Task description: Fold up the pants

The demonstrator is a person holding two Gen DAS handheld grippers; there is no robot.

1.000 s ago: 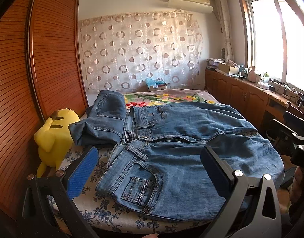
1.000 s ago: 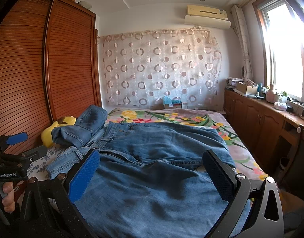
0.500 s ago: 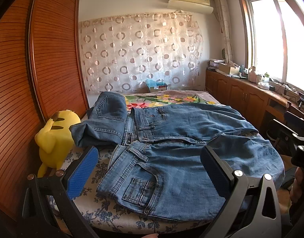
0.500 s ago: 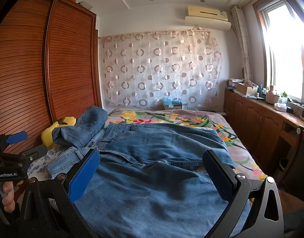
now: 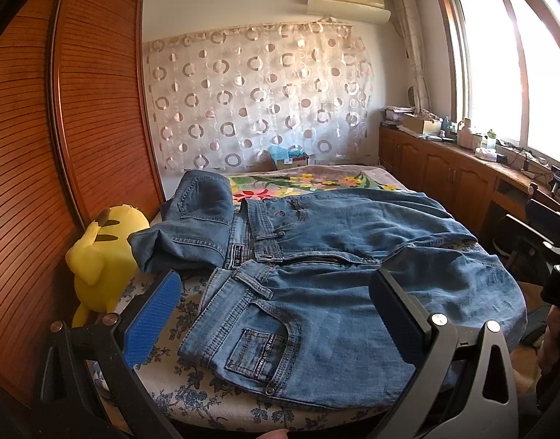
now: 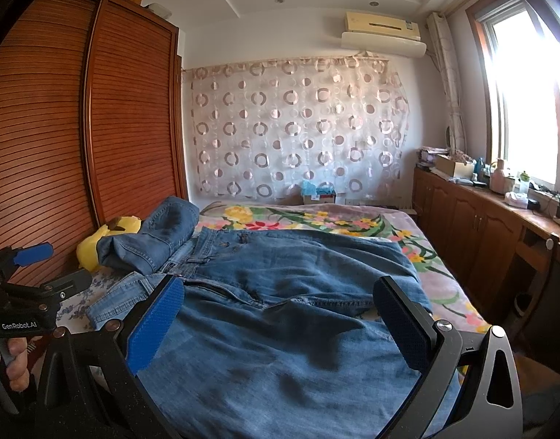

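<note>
Blue denim pants spread flat across the bed, beside a yellow plush; left gripper and right gripper hovering above, jaws apart, empty.

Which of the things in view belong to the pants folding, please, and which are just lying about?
For the job: nearest jeans, second jeans, folded jeans, left gripper, right gripper.
Lying about: yellow plush toy, tissue box.

Both looking low along the flowered bed toward the circle-patterned curtain, left view offset leftward; sharing blue denim jeans, yellow plush toy.
</note>
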